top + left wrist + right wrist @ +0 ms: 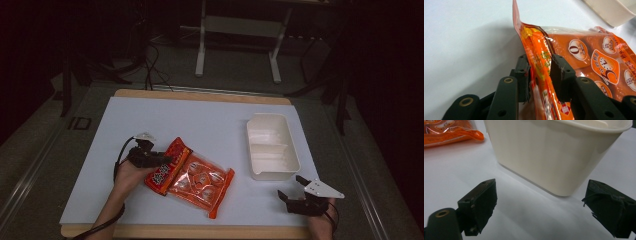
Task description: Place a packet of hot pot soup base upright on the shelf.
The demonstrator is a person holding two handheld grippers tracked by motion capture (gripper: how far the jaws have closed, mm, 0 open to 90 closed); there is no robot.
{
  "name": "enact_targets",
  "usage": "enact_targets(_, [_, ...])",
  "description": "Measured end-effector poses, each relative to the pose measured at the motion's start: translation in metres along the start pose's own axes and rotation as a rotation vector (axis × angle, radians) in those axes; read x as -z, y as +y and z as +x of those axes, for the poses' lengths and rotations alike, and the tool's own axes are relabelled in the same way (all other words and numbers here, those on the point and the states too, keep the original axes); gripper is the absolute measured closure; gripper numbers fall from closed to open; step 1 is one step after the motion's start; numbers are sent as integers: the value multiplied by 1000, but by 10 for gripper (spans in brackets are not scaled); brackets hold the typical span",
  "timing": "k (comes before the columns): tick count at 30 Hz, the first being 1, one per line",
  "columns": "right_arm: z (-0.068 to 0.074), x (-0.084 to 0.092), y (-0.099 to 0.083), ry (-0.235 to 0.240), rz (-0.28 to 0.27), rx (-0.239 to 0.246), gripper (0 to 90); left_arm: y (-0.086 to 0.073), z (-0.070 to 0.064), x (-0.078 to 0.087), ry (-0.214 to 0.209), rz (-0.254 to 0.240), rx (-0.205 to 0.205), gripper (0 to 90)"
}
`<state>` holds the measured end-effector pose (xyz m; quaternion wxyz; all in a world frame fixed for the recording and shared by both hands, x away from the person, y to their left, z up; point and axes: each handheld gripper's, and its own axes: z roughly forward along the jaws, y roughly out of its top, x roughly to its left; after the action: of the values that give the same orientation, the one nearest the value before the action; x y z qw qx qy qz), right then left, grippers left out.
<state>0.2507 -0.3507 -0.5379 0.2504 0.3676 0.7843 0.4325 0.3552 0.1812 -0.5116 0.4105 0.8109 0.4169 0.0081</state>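
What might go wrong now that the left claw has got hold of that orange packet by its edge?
The left gripper pinches only the thin sealed edge of the orange packet, so the slick film may slip out when lifted. The packet's heavy filled part hangs off that edge and could swing or tear the seal. The white container stands close by with nothing holding it, the right gripper being open and short of it, so a dragged packet might shove it.

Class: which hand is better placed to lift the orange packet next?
Left, probably. The left gripper already straddles the orange packet edge, while the right gripper waits open near the white tub.
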Motion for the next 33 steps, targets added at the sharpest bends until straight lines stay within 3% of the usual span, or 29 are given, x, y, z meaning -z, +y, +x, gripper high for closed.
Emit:
enact_targets(6, [1, 0, 0, 2, 1, 4, 107, 16, 0, -13, -2, 62, -12, 724])
enact_targets(8, [0, 0, 0, 4, 1, 4, 106, 22, -2, -24, 1, 113, -24, 727])
enact_targets(9, [0, 0, 0, 5, 0, 4, 107, 22, -2, -24, 1, 113, -24, 730])
enact_targets(10, [0, 0, 0, 5, 0, 4, 106, 25, -3, -32, 18, 150, -31, 737])
enact_targets(13, [0, 0, 0, 6, -1, 6, 107, 27, -5, -38, 34, 189, -44, 768])
enact_targets(17, [1, 0, 0, 8, 0, 6, 107, 26, -4, -39, 34, 212, -47, 815])
enact_targets(22, [1, 0, 0, 8, 1, 7, 107, 27, -4, -38, 27, 205, -43, 893])
enact_targets(25, [1, 0, 0, 10, 1, 7, 107, 28, -2, -31, -14, 166, -9, 898])
enact_targets(29, [1, 0, 0, 11, -1, 7, 107, 33, -7, -24, -12, 149, -19, 900])
enact_targets(33, [1, 0, 0, 12, -1, 7, 107, 41, -14, -13, -38, 118, -28, 900])
